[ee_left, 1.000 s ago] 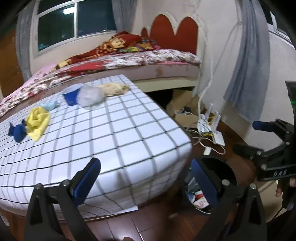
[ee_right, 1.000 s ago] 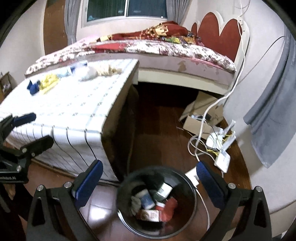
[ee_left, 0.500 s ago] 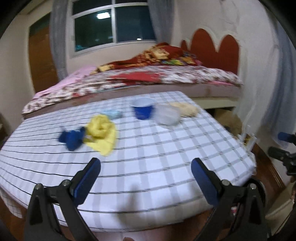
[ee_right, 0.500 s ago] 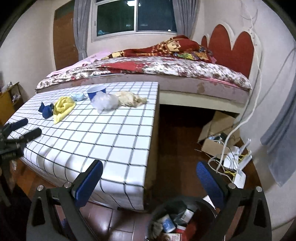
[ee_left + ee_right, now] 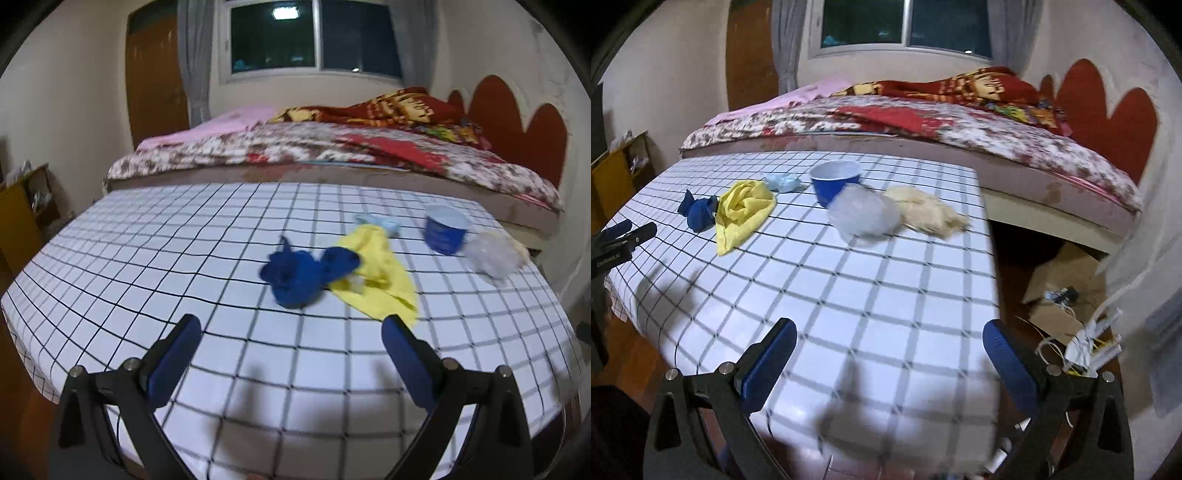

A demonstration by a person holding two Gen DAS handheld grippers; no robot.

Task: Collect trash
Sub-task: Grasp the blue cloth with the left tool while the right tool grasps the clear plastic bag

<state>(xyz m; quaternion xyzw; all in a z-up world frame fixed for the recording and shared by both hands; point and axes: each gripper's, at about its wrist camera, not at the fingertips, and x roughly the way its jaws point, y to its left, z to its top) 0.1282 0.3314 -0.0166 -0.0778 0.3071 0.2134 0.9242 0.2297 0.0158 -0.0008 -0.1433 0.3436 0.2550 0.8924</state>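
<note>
Left wrist view: looks forward and slightly down over the near edge of the checked table (image 5: pixel 229 229), toward the bed (image 5: pixel 332 155) and window (image 5: pixel 314 37).
Right wrist view: same facing, from nearer the table's right corner, floor and cardboard box (image 5: pixel 1067 280) visible.
Shared: checked table, blue cup (image 5: pixel 445 230) (image 5: pixel 835 181), yellow cloth (image 5: pixel 376 273) (image 5: pixel 744 210), bed.

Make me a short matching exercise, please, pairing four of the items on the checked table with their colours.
Things:
1. cup
2. cloth
3. plastic bag
4. crumpled paper

Colours:
A. clear
B. beige
C. blue with a white inside
D. yellow

Pairs: 1-C, 2-D, 3-A, 4-B
</note>
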